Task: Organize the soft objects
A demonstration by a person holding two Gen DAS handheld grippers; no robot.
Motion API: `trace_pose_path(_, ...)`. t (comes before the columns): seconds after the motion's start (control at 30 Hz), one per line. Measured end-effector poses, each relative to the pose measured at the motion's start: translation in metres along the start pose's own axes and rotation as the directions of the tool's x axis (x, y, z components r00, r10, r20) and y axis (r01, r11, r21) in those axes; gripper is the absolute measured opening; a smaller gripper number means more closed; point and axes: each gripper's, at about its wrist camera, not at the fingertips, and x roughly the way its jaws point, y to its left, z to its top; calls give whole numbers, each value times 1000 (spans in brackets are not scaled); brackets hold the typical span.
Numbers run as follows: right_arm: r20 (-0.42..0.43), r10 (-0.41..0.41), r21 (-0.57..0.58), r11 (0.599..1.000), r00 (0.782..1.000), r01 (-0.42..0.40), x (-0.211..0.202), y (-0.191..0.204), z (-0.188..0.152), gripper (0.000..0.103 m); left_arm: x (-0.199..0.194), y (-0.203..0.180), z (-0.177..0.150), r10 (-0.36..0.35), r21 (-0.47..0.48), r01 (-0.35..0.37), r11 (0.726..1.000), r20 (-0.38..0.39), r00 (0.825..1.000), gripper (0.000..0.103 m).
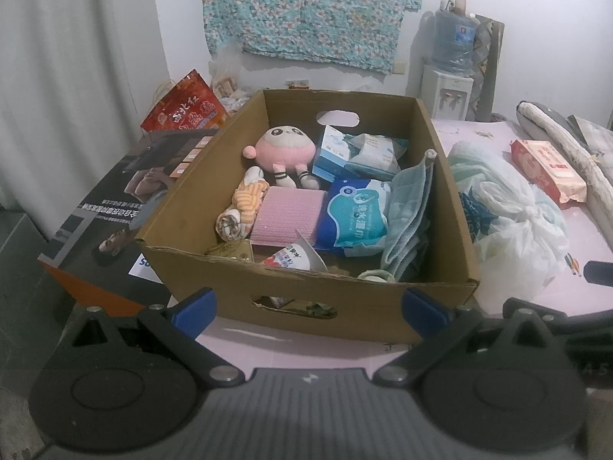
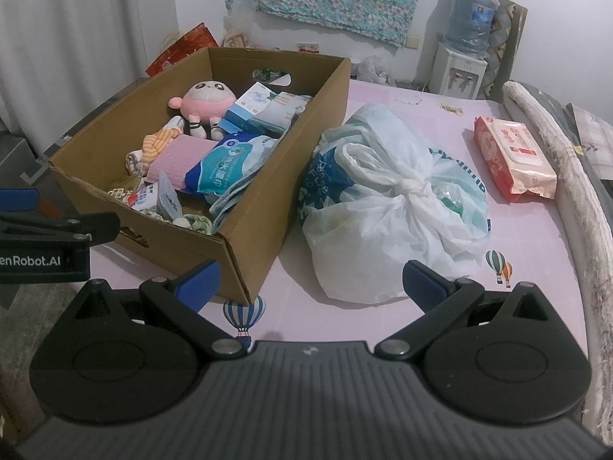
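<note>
A brown cardboard box [image 1: 383,314] [image 2: 253,214] stands on the pink table, filled with soft things: a pink plush toy [image 1: 285,149] [image 2: 207,103], a pink cloth [image 1: 289,214], a blue wet-wipe pack [image 1: 354,216] [image 2: 226,168] and a blue towel [image 1: 410,211] draped over its right wall. A knotted white plastic bag [image 2: 390,207] [image 1: 509,222] lies right of the box. Beyond it lies a red wipe pack [image 2: 511,157] [image 1: 548,170]. My left gripper [image 1: 309,312] is open in front of the box. My right gripper [image 2: 310,280] is open before the bag, holding nothing.
A dark printed carton [image 1: 111,211] lies left of the box, with a red gift bag [image 1: 184,105] behind it. A water dispenser [image 2: 459,73] stands at the back wall. A rolled quilt [image 2: 567,176] runs along the table's right edge. The left gripper's arm [image 2: 49,237] shows at the left.
</note>
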Motion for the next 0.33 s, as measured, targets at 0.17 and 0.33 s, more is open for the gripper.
trace_pose_path(0.17,0,1,0,1000,1000,-1,0,0,0,102,0,0,0,0,-2,0,1000,-2,1000,103)
trace_pose_path(0.33,-1,2,1,1000,1000,-2,0,-1,0,102,0,0,0,1,0,-1,1000,-1,1000,103)
